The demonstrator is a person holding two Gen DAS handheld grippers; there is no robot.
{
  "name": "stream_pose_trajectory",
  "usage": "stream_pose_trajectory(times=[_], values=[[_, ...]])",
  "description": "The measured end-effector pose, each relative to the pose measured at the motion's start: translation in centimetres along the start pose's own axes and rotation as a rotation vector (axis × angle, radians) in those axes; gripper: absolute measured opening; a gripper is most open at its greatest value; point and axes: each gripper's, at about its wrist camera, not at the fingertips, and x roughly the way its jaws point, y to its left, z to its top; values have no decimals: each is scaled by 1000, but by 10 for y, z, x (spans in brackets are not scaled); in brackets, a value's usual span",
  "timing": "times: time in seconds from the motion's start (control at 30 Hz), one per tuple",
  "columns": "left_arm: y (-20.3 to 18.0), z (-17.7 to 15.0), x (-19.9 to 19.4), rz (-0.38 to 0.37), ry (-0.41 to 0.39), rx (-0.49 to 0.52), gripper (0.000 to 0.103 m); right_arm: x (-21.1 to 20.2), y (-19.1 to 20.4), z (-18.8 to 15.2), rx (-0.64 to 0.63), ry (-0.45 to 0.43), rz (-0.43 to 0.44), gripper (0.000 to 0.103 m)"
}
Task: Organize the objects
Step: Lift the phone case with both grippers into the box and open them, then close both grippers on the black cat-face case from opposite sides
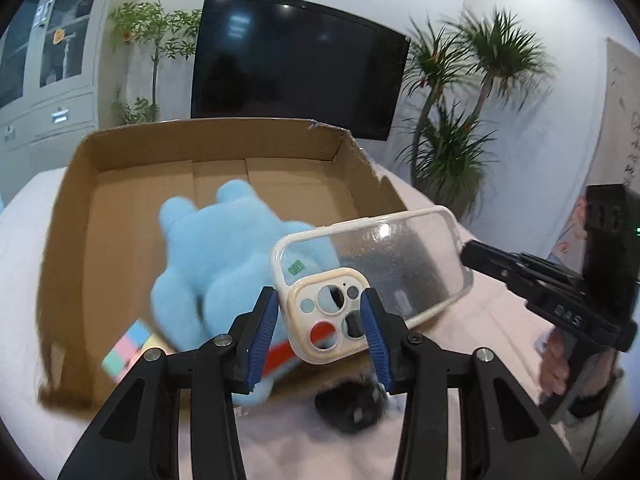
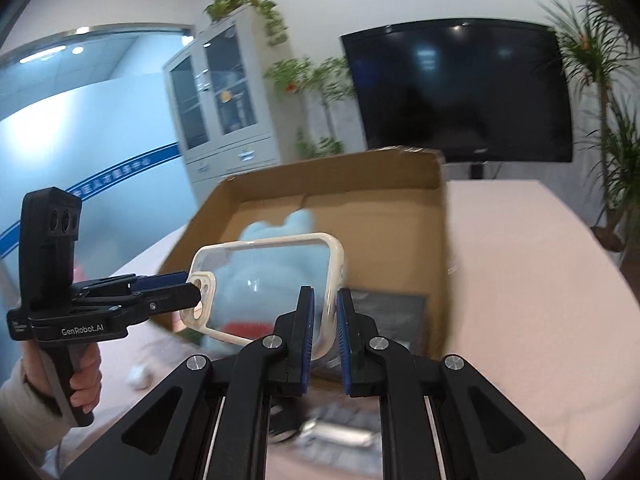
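Observation:
A clear phone case [image 1: 372, 276] with a cream rim hangs in the air over the near edge of an open cardboard box [image 1: 120, 152]. My left gripper [image 1: 324, 320] has its blue pads on either side of the case's camera end and grips it. My right gripper [image 2: 325, 316] is shut on the case's [image 2: 264, 280] other end. A blue plush toy [image 1: 224, 248] lies in the box, beside a pastel puzzle cube [image 1: 128, 352]. The box also shows in the right wrist view [image 2: 360, 184].
The box sits on a pale pink table [image 2: 540, 300]. A dark furry object [image 1: 352, 404] lies on the table below the case. A dark flat item [image 2: 392, 312] lies in the box's right part. A television [image 1: 296, 60], plants and a cabinet stand behind.

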Motion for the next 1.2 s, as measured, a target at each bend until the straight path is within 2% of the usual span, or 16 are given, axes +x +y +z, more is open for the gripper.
stream_pose_trajectory(times=[0.17, 0.3, 0.33, 0.4, 0.43, 0.47, 0.5, 0.57, 0.63, 0.73, 0.8, 0.93, 0.97, 1.0, 1.1, 1.2], values=[[0, 0, 44, 22, 54, -40, 39, 28, -20, -16, -22, 93, -70, 9], [-5, -10, 51, -11, 84, -16, 39, 39, -29, -29, -3, 127, -83, 9], [-8, -10, 48, 4, 81, 1, 40, 38, -28, -30, -17, 125, -124, 11], [-10, -10, 33, 13, 50, 18, 45, 31, -24, -30, -30, 105, -175, 27], [-10, -11, 24, 10, 35, 22, 58, 21, -23, -29, -17, 88, -159, 35], [-9, -12, 13, 9, 15, 30, 74, 14, -21, -28, -7, 76, -131, 55], [-7, -14, 2, 10, -4, 42, 79, 7, -20, -28, -2, 68, -90, 71], [-3, -21, -12, 10, 1, 58, 80, -4, -6, -31, -27, 74, 25, 78], [5, -33, -18, -18, 52, 45, 81, -6, 12, -42, -73, 133, 132, 79], [21, -63, -20, -43, 167, -8, 81, 7, 43, -69, -163, 236, 202, 80], [34, -86, -21, -47, 229, -42, 81, 21, 60, -84, -224, 273, 187, 80], [44, -115, -31, -38, 277, -64, 81, 65, 65, -99, -248, 339, 112, 79], [45, -120, -34, -40, 287, -65, 81, 72, 65, -100, -252, 344, 99, 71], [45, -125, -38, -43, 294, -62, 81, 77, 71, -102, -265, 351, 92, 56], [43, -134, -56, -36, 303, -40, 81, 71, 92, -109, -314, 395, 236, 56], [43, -145, -62, -67, 341, -35, 82, 53, 126, -124, -422, 442, 392, 58]])
